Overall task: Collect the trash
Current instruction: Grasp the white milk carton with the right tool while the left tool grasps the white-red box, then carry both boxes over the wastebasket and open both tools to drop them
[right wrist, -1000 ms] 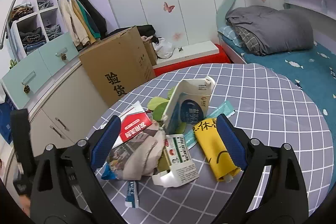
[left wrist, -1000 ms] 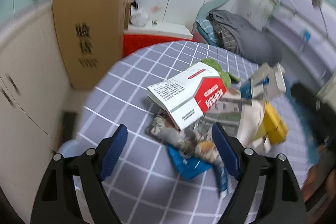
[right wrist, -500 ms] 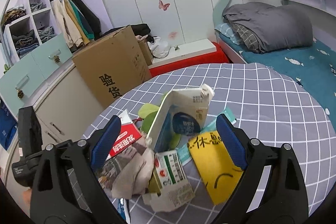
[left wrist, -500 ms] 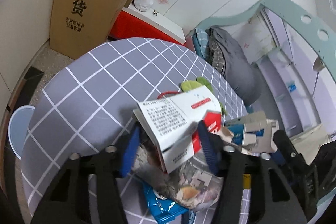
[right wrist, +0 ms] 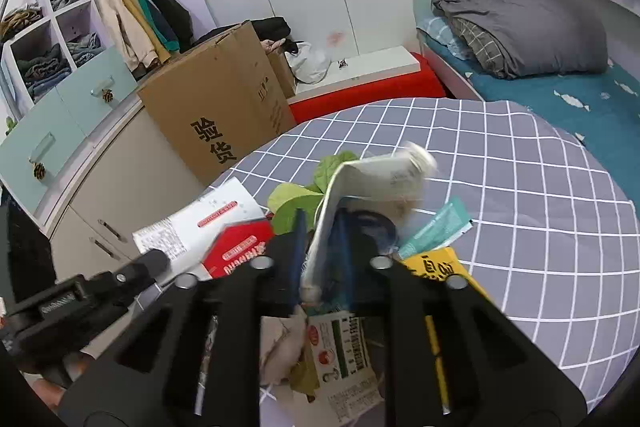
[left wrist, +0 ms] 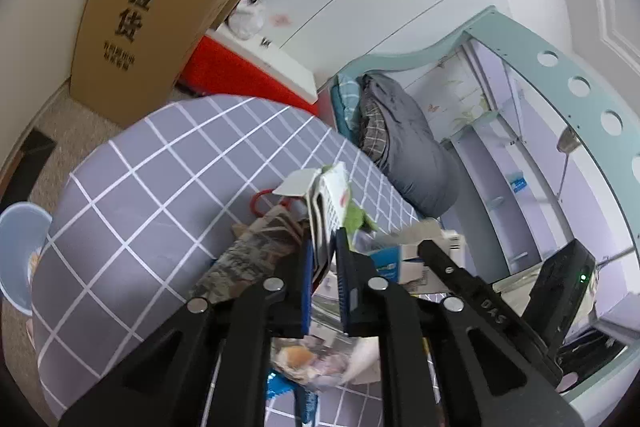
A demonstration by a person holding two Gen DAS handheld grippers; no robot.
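Note:
A heap of trash lies on a round table with a grey checked cloth (left wrist: 168, 163). My left gripper (left wrist: 325, 247) is shut on a red and white flattened carton (left wrist: 328, 203), seen edge-on; the same carton shows in the right wrist view (right wrist: 224, 227). My right gripper (right wrist: 320, 227) is shut on a white and blue milk carton (right wrist: 376, 179), held tilted above the heap; it also shows in the left wrist view (left wrist: 404, 259). Under them lie a crumpled newspaper (left wrist: 256, 251), green leaves (right wrist: 296, 199), a yellow packet (right wrist: 436, 271) and a green and white box (right wrist: 344, 351).
A tall cardboard box (right wrist: 216, 115) stands on the floor behind the table. A pale blue bin (left wrist: 18, 251) sits on the floor at the table's left edge. A bed with a grey quilt (right wrist: 520, 27) lies to the right. The far right of the cloth (right wrist: 540, 187) is bare.
Both grippers went from wide open to shut. The left one closed on the red and white carton and lifted it edge-on. The right one closed on the milk carton.

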